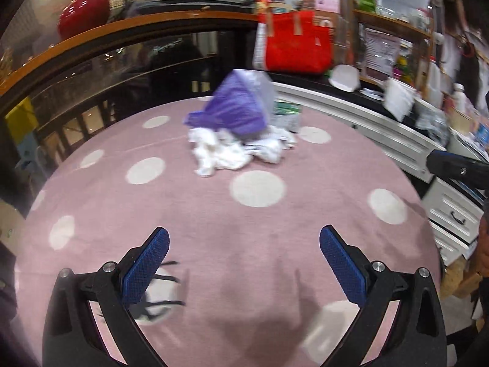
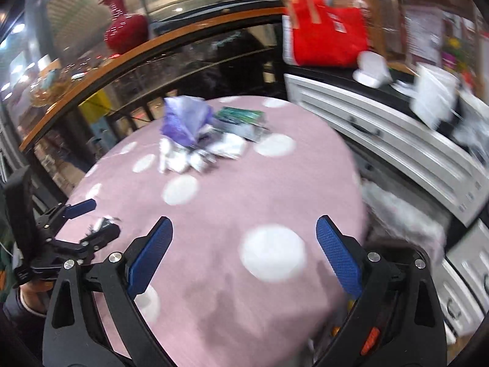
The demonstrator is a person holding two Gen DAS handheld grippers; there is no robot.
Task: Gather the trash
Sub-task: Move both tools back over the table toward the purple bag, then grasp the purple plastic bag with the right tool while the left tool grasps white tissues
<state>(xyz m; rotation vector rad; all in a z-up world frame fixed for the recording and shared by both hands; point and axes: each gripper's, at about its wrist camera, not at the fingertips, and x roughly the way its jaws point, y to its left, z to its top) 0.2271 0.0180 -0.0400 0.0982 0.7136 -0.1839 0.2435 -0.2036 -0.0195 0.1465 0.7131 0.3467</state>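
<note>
A purple plastic bag (image 1: 238,104) lies on a heap of crumpled white tissues (image 1: 232,150) at the far side of the round pink polka-dot table (image 1: 244,238). A green-white carton (image 1: 287,114) lies just behind them. The same bag (image 2: 185,119), tissues (image 2: 189,156) and carton (image 2: 241,119) show in the right wrist view. My left gripper (image 1: 244,244) is open and empty over the near part of the table. It also shows in the right wrist view (image 2: 94,217). My right gripper (image 2: 244,235) is open and empty above the table's near right part.
A black spidery scrap (image 1: 159,302) lies on the cloth by my left finger. White drawer cabinets (image 1: 366,122) stand right of the table with a red bag (image 1: 296,42) on top. A glass counter with a red vase (image 1: 82,9) stands behind.
</note>
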